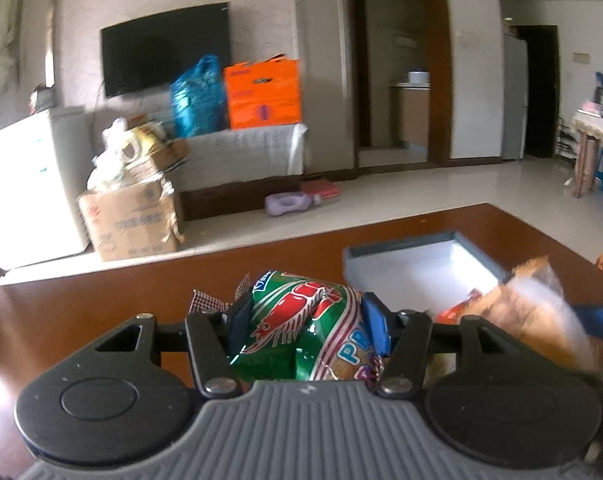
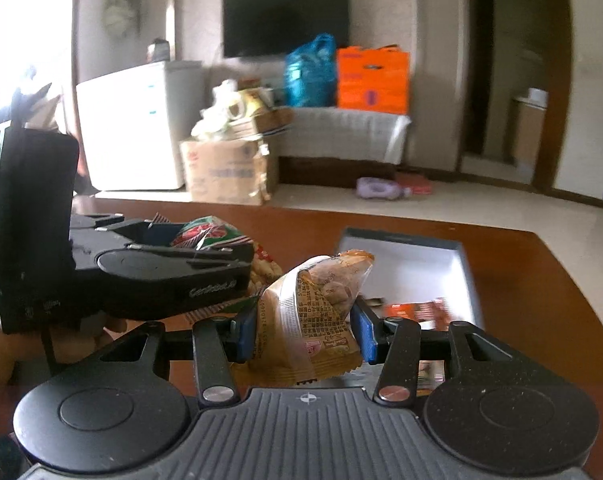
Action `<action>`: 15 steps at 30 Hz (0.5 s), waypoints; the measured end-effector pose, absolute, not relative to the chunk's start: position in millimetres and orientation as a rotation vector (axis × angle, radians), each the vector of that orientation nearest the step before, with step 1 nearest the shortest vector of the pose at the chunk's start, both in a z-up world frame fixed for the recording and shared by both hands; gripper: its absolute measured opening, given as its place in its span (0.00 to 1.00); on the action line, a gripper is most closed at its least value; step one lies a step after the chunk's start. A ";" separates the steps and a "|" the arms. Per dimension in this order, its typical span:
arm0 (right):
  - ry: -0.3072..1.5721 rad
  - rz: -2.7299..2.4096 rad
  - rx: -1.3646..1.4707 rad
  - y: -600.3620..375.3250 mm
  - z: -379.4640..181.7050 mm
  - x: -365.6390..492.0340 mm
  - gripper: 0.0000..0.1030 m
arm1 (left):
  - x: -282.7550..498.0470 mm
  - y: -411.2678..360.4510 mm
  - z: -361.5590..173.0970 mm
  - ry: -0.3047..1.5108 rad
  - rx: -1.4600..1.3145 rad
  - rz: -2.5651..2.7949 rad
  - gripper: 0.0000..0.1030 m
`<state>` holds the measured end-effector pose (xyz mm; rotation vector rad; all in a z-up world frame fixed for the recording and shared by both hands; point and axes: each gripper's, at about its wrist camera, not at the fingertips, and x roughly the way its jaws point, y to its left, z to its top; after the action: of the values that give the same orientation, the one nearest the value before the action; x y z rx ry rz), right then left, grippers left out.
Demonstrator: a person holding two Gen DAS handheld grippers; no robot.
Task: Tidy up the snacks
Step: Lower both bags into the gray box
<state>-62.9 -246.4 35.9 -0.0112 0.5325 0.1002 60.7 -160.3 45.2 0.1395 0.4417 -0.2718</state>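
- The left gripper (image 1: 307, 330) is clamping a green prawn-cracker bag (image 1: 301, 332); both blue pads are pressing into the bag's sides, and the bag is bulging up and forward between them.
- The right gripper (image 2: 307, 330) is clamping a tan snack packet (image 2: 321, 312); the pads are sitting against its two side edges, and the packet is standing roughly upright, its long axis rising from the near seam to the far top corner.
- Both packages are being carried clear of the brown table (image 2: 541, 280), so neither is resting on anything.
- The grey tray (image 2: 441, 276) is lying on the table, ahead of both grippers and toward the right. A red-orange packet (image 2: 417, 312) is already lying at its near end; the far part of its pale floor is showing bare.
- Governing relation: in the right wrist view the tray is lying just beyond and slightly right of the tan packet, while the left gripper (image 2: 189, 264) is sitting further left, well short of the tray's left wall.
- Judgement: the right hand is the nearer one to the tray, so it is best placed to deposit first. The left hand would need to travel right and forward.
- Risk, as a judgement: the two hands are close together, so crossing paths over the tray could knock the packets together.
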 end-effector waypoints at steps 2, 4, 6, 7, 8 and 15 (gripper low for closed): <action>0.532 0.083 0.008 -259.6 34.8 -63.5 0.47 | 65.8 -180.6 50.4 0.431 0.156 -0.288 0.54; 0.531 0.067 0.024 -271.0 33.8 -63.9 0.47 | 70.1 -197.8 53.2 0.426 0.164 -0.300 0.54; 0.530 0.053 0.044 -281.2 32.9 -63.4 0.47 | 75.7 -210.9 55.6 0.425 0.169 -0.305 0.53; 0.529 0.047 0.052 -285.4 32.6 -63.7 0.47 | 83.2 -213.2 57.5 0.426 0.169 -0.310 0.53; 0.528 0.042 0.060 -288.7 32.0 -63.5 0.47 | 85.7 -218.5 58.3 0.427 0.165 -0.315 0.53; 0.528 0.026 0.077 -298.1 30.5 -59.5 0.47 | 85.3 -241.6 65.4 0.414 0.138 -0.366 0.53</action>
<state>-59.5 -298.1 30.5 0.0770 0.5284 0.0260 85.3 -241.6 65.4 0.1375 0.4144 -0.3658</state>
